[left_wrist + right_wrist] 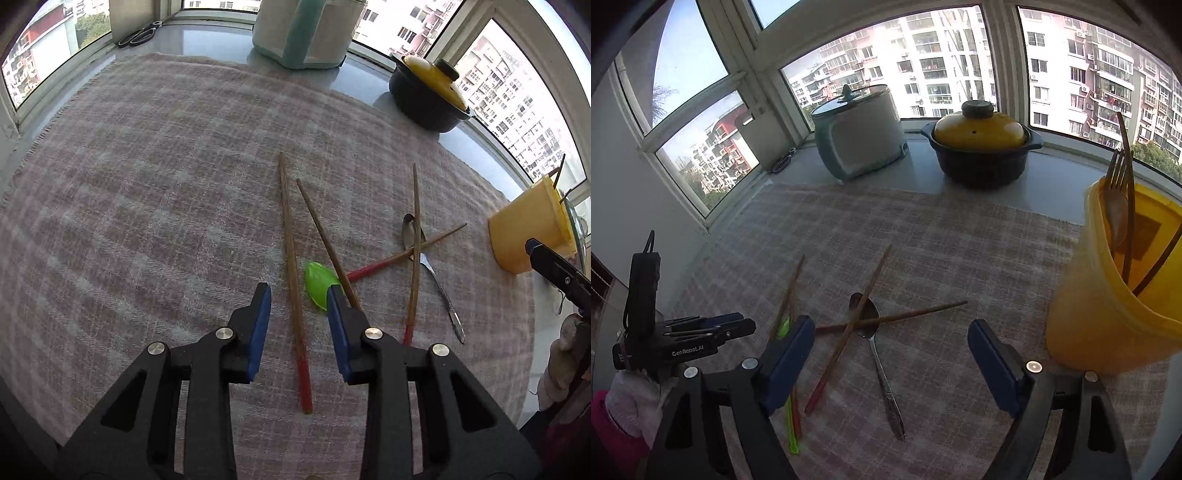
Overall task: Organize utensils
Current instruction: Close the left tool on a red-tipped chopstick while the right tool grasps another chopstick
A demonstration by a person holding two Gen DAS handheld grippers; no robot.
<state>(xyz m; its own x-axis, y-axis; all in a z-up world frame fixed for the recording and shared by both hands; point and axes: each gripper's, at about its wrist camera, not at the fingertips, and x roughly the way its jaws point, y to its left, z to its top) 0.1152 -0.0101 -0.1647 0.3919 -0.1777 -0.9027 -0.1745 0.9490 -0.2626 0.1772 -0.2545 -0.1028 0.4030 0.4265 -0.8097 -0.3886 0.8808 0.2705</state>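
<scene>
Several wooden chopsticks with red ends lie on the plaid cloth. One chopstick runs between the fingers of my left gripper, which is open just above it. A green plastic spoon lies beside the right finger. A metal spoon lies under two crossed chopsticks. My right gripper is open and empty above the metal spoon. A yellow utensil holder at the right holds a fork, a spoon and chopsticks.
A dark pot with a yellow lid and a white and teal cooker stand on the windowsill at the back. Scissors lie at the far left of the sill. Windows surround the counter.
</scene>
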